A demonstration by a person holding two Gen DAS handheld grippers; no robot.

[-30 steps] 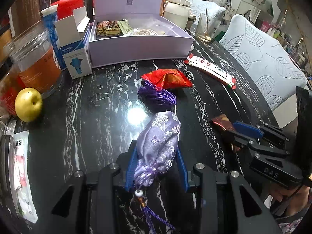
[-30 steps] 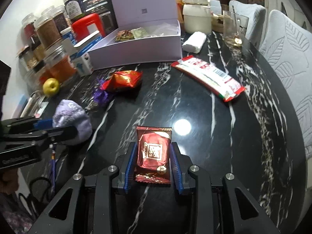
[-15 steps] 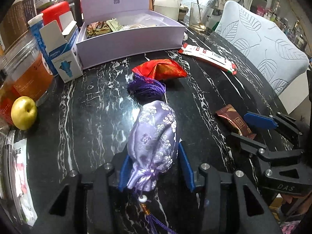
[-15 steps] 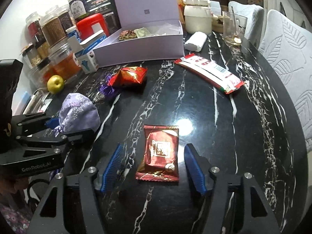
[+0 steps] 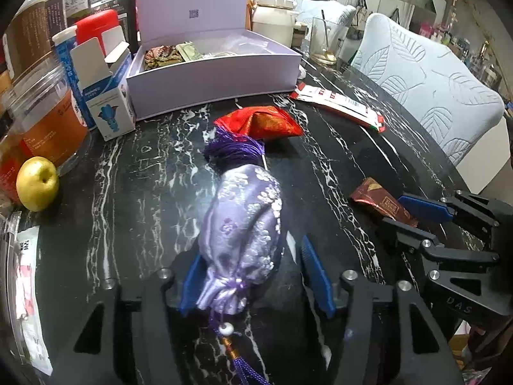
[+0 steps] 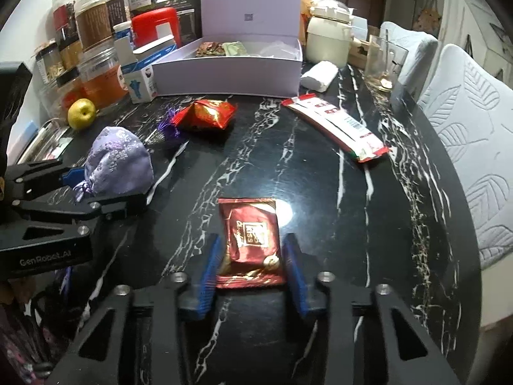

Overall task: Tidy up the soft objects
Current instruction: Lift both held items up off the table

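A lilac embroidered pouch (image 5: 243, 224) with a purple tassel lies on the black marble table between the fingers of my left gripper (image 5: 253, 266), which stands open with a gap at its right finger. The pouch also shows in the right wrist view (image 6: 118, 163). A dark red chocolate packet (image 6: 251, 240) lies between the fingers of my right gripper (image 6: 250, 256), whose jaws sit close at both sides of it. A red and gold pouch (image 5: 266, 123) lies further back, before the open lilac box (image 5: 211, 73).
Jars (image 5: 41, 118), a blue-white carton (image 5: 105, 102) and a yellow apple (image 5: 37, 183) stand at the left. A long red-white sachet (image 6: 336, 125) lies at the right. A white kettle (image 6: 327, 41), a glass (image 6: 381, 64) and padded chairs (image 6: 468, 147) are behind and right.
My left gripper opened and let go of the lilac pouch. My right gripper opened wide half a second ago and has now narrowed around the chocolate packet again.
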